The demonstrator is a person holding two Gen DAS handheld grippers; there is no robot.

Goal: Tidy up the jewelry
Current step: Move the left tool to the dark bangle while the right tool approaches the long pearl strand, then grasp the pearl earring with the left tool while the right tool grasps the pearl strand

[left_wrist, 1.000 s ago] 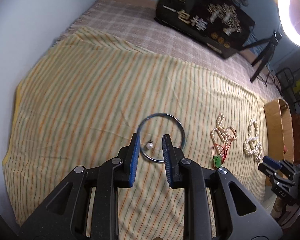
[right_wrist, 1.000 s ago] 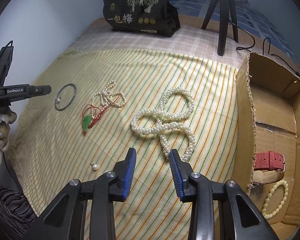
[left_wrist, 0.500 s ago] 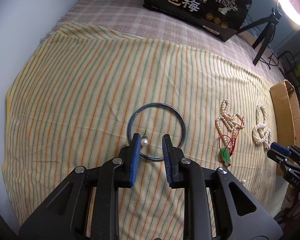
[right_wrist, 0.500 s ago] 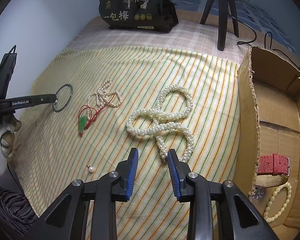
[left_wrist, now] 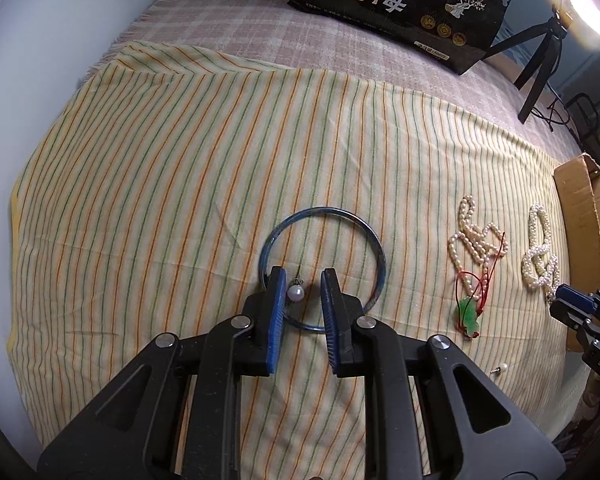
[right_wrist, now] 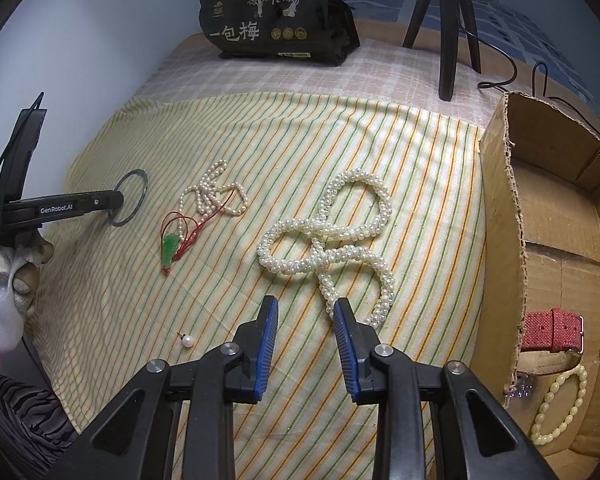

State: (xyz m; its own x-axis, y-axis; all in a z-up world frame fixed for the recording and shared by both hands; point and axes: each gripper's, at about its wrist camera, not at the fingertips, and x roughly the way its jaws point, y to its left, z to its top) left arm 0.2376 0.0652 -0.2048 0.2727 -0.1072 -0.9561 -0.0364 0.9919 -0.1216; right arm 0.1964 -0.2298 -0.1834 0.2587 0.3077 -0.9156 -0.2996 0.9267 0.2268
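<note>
A: Two narrowed jaws on the left gripper (left_wrist: 302, 294), just been closing, bracket the pearl earring (left_wrist: 295, 292) inside the blue bangle (left_wrist: 323, 269), mid-cloth.
B: Not yet pinched; close further. The right gripper (right_wrist: 305, 322), also narrowing, is empty near the pearl necklace (right_wrist: 328, 236).

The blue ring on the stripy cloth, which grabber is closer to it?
Left. The left gripper sits right over the blue bangle, its fingers reaching inside it around a pearl earring. The right gripper is far off, by the thick pearl necklace.
</note>
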